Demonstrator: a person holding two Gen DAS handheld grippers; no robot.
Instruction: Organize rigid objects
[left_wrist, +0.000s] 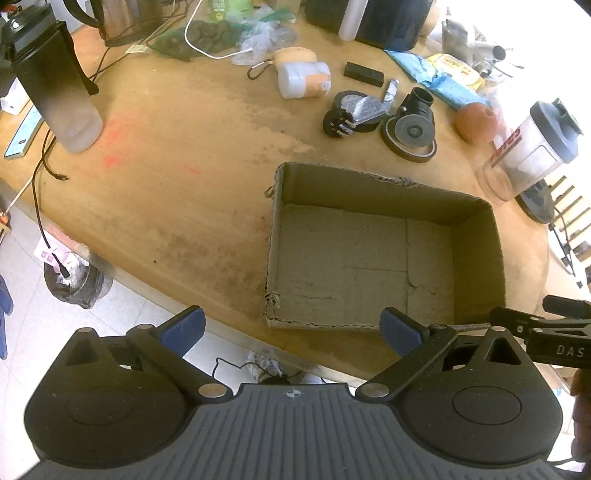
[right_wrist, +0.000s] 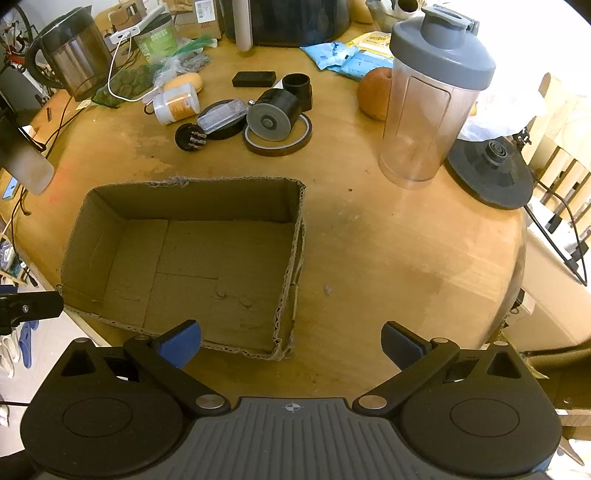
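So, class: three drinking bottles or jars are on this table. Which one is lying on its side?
The small white jar with the orange label lies on its side; the clear grey-lidded shaker and black-topped frosted bottle stand upright.

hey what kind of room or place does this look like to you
Probably a home or small workshop table used for everything. On the worn round wooden table sit an electric kettle, a shaker bottle, an empty cardboard box, plus tape rolls and charging cables.

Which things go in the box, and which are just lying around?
For the job: cardboard box, tape roll, black cylinder, black block, round plug.
Just lying about: kettle, shaker bottle, blue packets, white cable.
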